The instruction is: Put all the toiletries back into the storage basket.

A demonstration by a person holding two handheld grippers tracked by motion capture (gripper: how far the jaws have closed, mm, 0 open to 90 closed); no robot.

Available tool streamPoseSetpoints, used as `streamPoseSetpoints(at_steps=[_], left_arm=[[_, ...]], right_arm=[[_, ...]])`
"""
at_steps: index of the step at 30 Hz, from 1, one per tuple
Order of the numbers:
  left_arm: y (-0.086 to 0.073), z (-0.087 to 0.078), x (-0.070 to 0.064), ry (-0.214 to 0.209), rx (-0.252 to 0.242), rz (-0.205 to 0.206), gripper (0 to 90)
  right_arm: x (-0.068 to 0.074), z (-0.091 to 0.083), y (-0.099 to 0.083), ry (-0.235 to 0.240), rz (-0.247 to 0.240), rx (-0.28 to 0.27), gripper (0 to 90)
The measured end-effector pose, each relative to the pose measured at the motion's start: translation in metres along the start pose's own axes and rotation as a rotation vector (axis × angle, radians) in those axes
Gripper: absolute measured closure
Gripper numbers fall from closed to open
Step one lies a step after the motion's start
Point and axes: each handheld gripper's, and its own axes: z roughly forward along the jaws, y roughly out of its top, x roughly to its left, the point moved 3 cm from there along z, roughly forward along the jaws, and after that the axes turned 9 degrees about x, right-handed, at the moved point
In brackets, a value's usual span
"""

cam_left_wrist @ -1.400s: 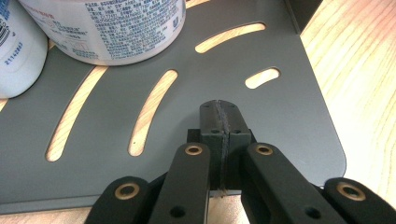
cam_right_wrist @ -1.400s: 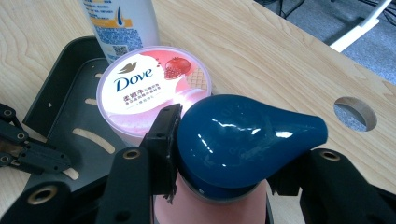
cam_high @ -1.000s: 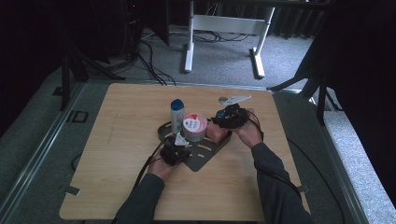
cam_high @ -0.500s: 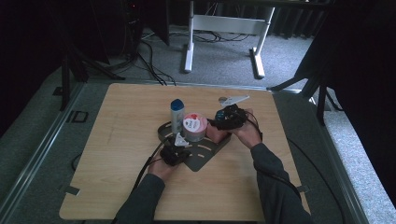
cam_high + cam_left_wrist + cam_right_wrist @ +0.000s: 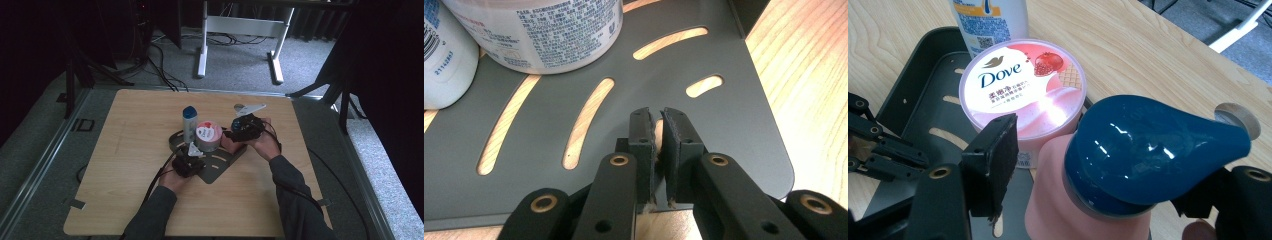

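Pinching the near edge of the dark slotted tray (image 5: 734,115), the left gripper (image 5: 658,120) has its jaws almost pressed together on the thin metal. The right gripper (image 5: 1108,165) has its jaws spread around a pink bottle with a dark blue pump cap (image 5: 1148,150); its far jaw is mostly hidden, so the grip looks firm but cannot be confirmed. The bottle stands at the tray's right edge, just beside the Dove tub (image 5: 1020,87). Behind the tub stands a white bottle (image 5: 990,20), all on the wooden table (image 5: 125,125).
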Motion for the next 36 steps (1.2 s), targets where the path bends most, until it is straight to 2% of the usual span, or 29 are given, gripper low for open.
streamPoseSetpoints(at_steps=[6,10,13,18,26,36], left_arm=[[0.0,0.0,0.0,0.002,-0.002,-0.001,83.1],[0.0,0.0,0.0,-0.003,-0.004,-0.005,79.4],[0.001,0.0,-0.003,0.002,-0.001,0.011,76.6],[0.001,-0.002,-0.006,0.005,-0.009,0.017,72.0],[0.0,-0.009,-0.007,0.009,-0.039,0.01,69.2],[-0.003,-0.014,-0.01,-0.004,-0.055,0.006,68.1]], right_arm=[[-0.004,0.004,-0.007,-0.01,0.012,0.018,27.2],[-0.007,0.003,-0.014,-0.011,0.027,0.015,27.1],[-0.009,0.001,-0.019,-0.012,0.027,0.014,27.0],[-0.01,-0.006,-0.027,-0.013,0.039,0.004,26.4],[-0.012,-0.014,-0.05,-0.016,0.066,-0.002,25.9],[-0.019,-0.012,-0.077,-0.009,0.125,0.007,26.0]])
